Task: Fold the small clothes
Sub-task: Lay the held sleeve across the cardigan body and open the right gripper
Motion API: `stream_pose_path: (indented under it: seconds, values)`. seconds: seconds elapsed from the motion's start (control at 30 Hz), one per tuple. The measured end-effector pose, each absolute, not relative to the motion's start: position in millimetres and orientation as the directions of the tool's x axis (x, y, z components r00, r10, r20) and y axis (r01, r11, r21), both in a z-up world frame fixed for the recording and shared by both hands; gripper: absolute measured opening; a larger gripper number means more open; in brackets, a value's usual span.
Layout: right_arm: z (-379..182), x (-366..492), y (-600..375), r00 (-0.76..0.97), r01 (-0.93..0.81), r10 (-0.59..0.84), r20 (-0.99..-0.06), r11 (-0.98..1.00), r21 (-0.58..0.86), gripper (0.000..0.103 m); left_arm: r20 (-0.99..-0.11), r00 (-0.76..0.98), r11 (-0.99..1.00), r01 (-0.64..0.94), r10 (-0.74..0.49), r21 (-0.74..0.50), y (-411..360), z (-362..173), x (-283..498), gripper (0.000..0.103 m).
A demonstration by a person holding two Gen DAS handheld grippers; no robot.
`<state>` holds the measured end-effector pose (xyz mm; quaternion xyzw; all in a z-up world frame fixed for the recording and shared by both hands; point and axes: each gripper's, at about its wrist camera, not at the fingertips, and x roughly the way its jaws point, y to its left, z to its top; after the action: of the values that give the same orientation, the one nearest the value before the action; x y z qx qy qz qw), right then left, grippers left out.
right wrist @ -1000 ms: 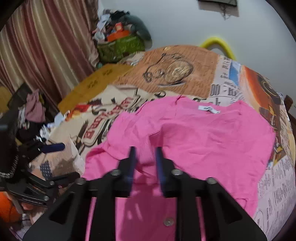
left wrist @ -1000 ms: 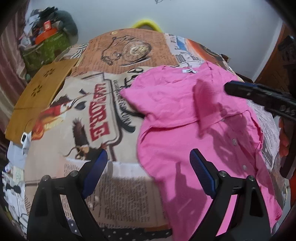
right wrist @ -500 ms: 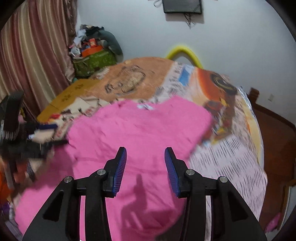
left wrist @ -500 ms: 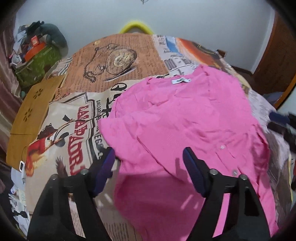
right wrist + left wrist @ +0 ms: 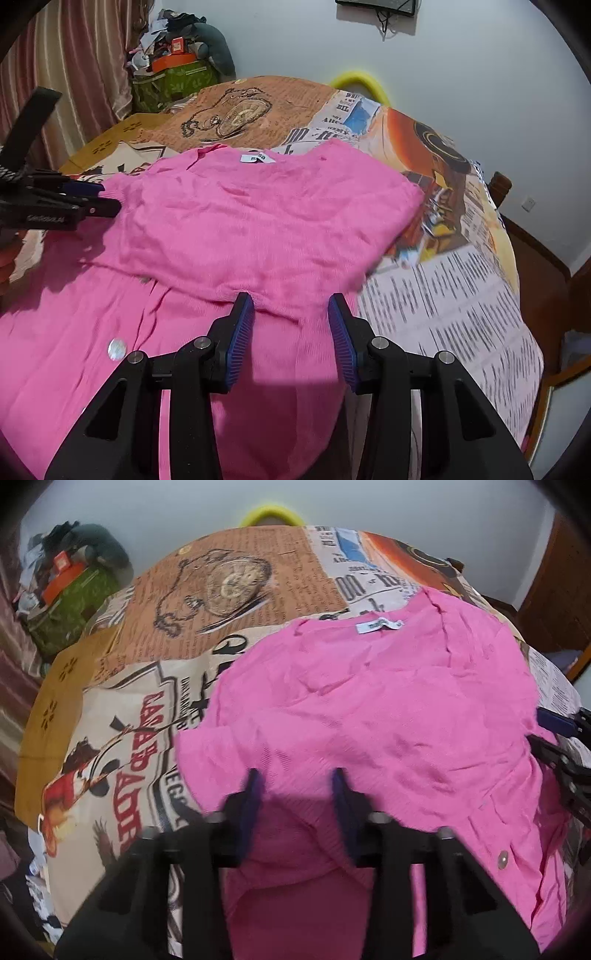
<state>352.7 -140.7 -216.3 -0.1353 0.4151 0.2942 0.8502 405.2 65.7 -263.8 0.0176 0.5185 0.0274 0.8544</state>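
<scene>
— Left wrist view?
— My left gripper (image 5: 295,797) sits over the shirt's (image 5: 369,716) near edge. Its jaws have just been closing, cloth between them; grip unclear.
— Right wrist view?
— My right gripper (image 5: 291,325) has narrow, parted jaws above the shirt (image 5: 258,221) on the bedspread (image 5: 443,295).

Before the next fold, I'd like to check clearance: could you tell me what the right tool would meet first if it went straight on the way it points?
The right tool points down at the pink shirt; it would probably meet the folded-over edge just ahead of its tips, though depth is unclear.
</scene>
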Motion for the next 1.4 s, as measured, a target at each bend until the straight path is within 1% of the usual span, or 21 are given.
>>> stream_pose_path:
  seconds: [0.03,0.07,0.1,0.17,0.27,0.33,0.43,0.53,0.6,0.7,0.73,0.77,0.8,0.87,0.93,0.97,1.1,1.2,1.3,1.37,1.4]
  values:
    - [-217.4,353.7,-140.2,0.482,-0.612,0.391,-0.784,0.790,0.018,0.028,-0.884,0.463,0.998,-0.025,0.065,0.060,63.6,-263.2,405.5,0.011]
    - [-218.7,355.2,-140.2,0.481,-0.611,0.393,-0.784,0.792,0.022,0.020,-0.881,0.468,0.997,-0.020,0.071,0.070,60.9,-262.9,406.4,0.008]
    - [-219.2,355.9,-141.3,0.483,-0.605,0.397,-0.780,0.796,0.030,0.019,-0.875,0.477,0.997,-0.017,0.079,0.081,58.8,-262.1,406.9,0.007]
    - [-219.0,356.1,-145.1,0.488,-0.595,0.400,-0.776,0.803,0.040,0.012,-0.864,0.494,0.995,-0.024,0.100,0.101,56.7,-260.0,406.8,0.007]
    - [-218.9,355.7,-151.8,0.492,-0.582,0.396,-0.775,0.812,0.045,0.009,-0.843,0.524,0.993,-0.054,0.119,0.107,57.6,-249.3,407.8,0.006]
    - [-217.3,354.4,-159.3,0.508,-0.566,0.378,-0.774,0.824,0.032,0.009,-0.830,0.543,0.992,-0.067,0.126,0.107,59.3,-240.2,411.4,0.006]
    - [-217.5,353.3,-171.6,0.513,-0.536,0.372,-0.773,0.843,0.050,0.009,-0.823,0.548,0.988,-0.092,0.151,0.121,61.6,-232.0,420.3,0.006]
    - [-218.3,349.5,-178.9,0.509,-0.517,0.383,-0.771,0.852,0.082,0.009,-0.832,0.513,0.977,-0.090,0.211,0.192,60.1,-243.3,430.5,0.006]
    - [-214.7,346.2,-180.4,0.506,-0.511,0.388,-0.770,0.854,0.095,0.010,-0.858,0.471,0.979,-0.074,0.204,0.192,61.5,-254.9,433.0,0.008]
    - [-206.6,339.5,-183.4,0.497,-0.516,0.402,-0.769,0.849,0.111,0.012,-0.860,0.468,0.979,-0.083,0.201,0.184,63.9,-255.6,421.9,0.013]
    - [-202.9,335.9,-185.1,0.495,-0.518,0.406,-0.768,0.848,0.114,0.016,-0.863,0.468,0.982,-0.081,0.191,0.173,64.3,-253.4,418.0,0.016]
    - [-200.4,332.7,-186.4,0.493,-0.521,0.409,-0.768,0.846,0.116,0.023,-0.865,0.468,0.984,-0.077,0.180,0.163,64.7,-250.6,413.7,0.022]
    - [-196.9,328.4,-188.2,0.490,-0.524,0.413,-0.768,0.843,0.119,0.027,-0.865,0.474,0.986,-0.066,0.167,0.154,64.1,-245.8,407.0,0.026]
    - [-192.7,322.2,-191.5,0.492,-0.525,0.419,-0.763,0.842,0.124,0.043,-0.854,0.493,0.985,-0.045,0.166,0.166,61.1,-237.2,393.0,0.046]
    - [-189.5,313.7,-194.4,0.492,-0.525,0.425,-0.759,0.841,0.131,0.046,-0.845,0.509,0.983,-0.022,0.166,0.180,56.8,-231.6,378.6,0.059]
    - [-189.8,310.4,-195.0,0.485,-0.526,0.429,-0.762,0.839,0.138,0.046,-0.844,0.512,0.983,-0.011,0.162,0.183,55.3,-230.0,370.6,0.063]
    - [-202.9,295.4,-191.6,0.442,-0.535,0.418,-0.794,0.833,0.141,0.046,-0.871,0.473,0.985,0.030,0.134,0.168,53.8,-237.9,337.9,0.067]
    - [-217.9,287.9,-191.2,0.397,-0.534,0.398,-0.827,0.833,0.144,0.046,-0.882,0.440,0.978,0.043,0.167,0.206,54.1,-250.2,316.8,0.067]
    - [-224.3,279.9,-195.6,0.389,-0.527,0.364,-0.846,0.842,0.119,0.046,-0.891,0.411,0.974,0.033,0.191,0.224,61.9,-260.6,296.9,0.068]
    - [-222.8,273.4,-201.9,0.393,-0.517,0.355,-0.848,0.848,0.115,0.046,-0.893,0.409,0.977,0.013,0.189,0.212,70.6,-260.6,285.8,0.073]
    - [-220.2,270.4,-207.1,0.395,-0.508,0.357,-0.847,0.853,0.123,0.046,-0.895,0.405,0.979,-0.003,0.189,0.206,76.8,-259.2,279.0,0.073]
